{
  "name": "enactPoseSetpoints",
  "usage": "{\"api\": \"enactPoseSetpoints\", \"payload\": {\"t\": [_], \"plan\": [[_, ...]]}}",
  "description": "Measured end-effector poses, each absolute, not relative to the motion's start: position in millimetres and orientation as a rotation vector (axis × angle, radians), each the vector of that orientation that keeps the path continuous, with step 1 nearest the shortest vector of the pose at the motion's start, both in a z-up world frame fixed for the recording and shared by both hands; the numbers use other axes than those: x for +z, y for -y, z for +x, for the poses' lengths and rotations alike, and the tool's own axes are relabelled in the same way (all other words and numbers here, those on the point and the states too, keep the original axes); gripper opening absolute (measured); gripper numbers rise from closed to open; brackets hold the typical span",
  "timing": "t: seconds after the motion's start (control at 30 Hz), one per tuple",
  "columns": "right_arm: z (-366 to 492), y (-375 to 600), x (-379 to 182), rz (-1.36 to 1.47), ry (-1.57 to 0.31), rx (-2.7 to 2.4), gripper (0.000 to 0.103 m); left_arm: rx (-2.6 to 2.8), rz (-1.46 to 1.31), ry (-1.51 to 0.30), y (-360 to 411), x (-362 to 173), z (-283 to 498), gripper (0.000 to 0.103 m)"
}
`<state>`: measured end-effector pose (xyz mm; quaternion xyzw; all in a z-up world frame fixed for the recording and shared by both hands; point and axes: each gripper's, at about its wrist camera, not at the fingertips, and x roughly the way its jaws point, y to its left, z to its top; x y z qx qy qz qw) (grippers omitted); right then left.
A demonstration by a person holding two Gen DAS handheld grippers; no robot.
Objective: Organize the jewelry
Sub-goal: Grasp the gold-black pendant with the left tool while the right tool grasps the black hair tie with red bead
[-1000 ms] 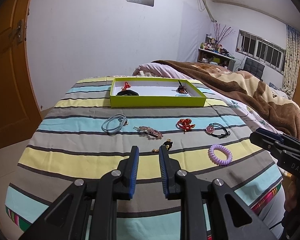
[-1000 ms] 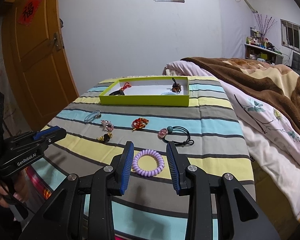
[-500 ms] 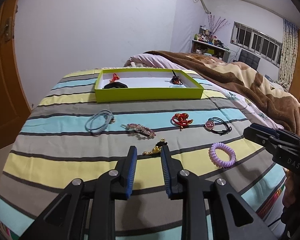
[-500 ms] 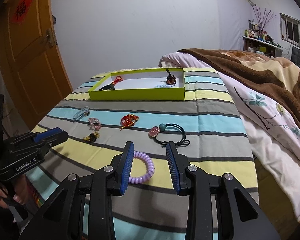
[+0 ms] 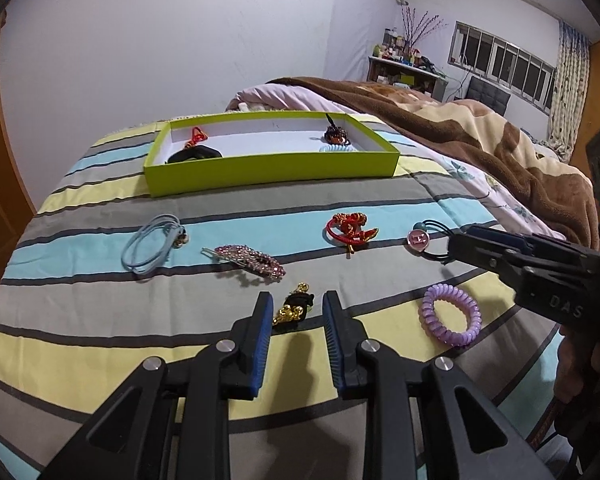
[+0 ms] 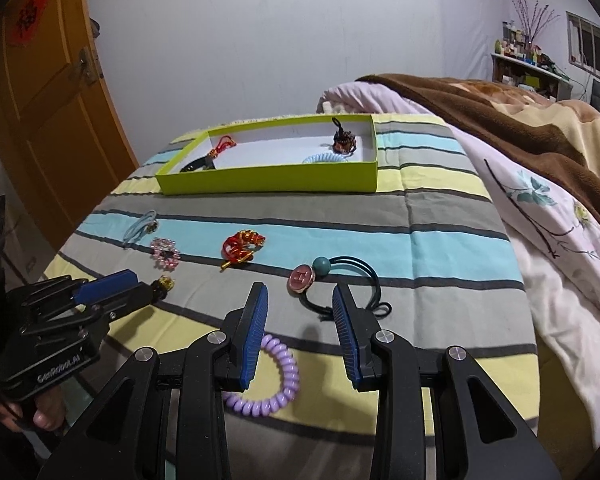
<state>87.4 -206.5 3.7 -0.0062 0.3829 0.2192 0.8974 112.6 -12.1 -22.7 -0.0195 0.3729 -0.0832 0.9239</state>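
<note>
On the striped bedspread (image 5: 100, 280), short of the green box (image 5: 272, 168), the right gripper (image 6: 300, 312), jaws apart and empty, may shove the purple coil (image 6: 276, 384) aside; the left gripper (image 5: 296, 320), jaws opening, could snag only the gold-and-black charm's (image 5: 294, 308) trim.

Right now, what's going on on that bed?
A person holds a tool in each hand over a striped bedspread strewn with hair accessories. The left tool has a gold and black clip between its jaws, which are opening and not gripping. The right tool is open above the purple coil hair tie. A green tray already holds a few pieces.
</note>
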Motion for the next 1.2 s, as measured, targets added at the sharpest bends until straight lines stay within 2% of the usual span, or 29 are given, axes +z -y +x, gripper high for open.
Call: {"api": "enactPoseSetpoints", "payload": {"t": [0.33,0.4,0.47,0.5,0.53,0.57,1.2], "plan": [[117.1,194.0,-11.0,-0.017,-0.887,0.443,0.035,-0.153,-0.045,-0.827,11.8,-31.3,124.5,0.026],[121.6,192.5,-13.8,-0.020,-0.906,0.438,0.035,-0.140,-0.042,-0.825,11.5,-31.4,123.6,0.020],[122.0,191.2,-13.5,-0.027,-0.906,0.436,0.035,-0.138,-0.056,-0.826,8.9,-31.2,124.9,0.018],[121.8,190.4,-13.7,-0.035,-0.906,0.430,0.031,-0.139,-0.064,-0.825,7.2,-31.3,125.1,0.017],[121.8,190.0,-13.9,-0.038,-0.907,0.426,0.018,-0.141,-0.069,-0.824,6.0,-31.4,125.0,0.017],[121.9,189.4,-14.1,-0.040,-0.909,0.430,0.013,-0.140,-0.070,-0.822,6.0,-31.2,124.9,0.017],[85.9,203.0,10.7,-0.002,-0.816,0.475,0.011,-0.132,-0.101,-0.740,-9.4,-12.0,96.3,0.015]]}}
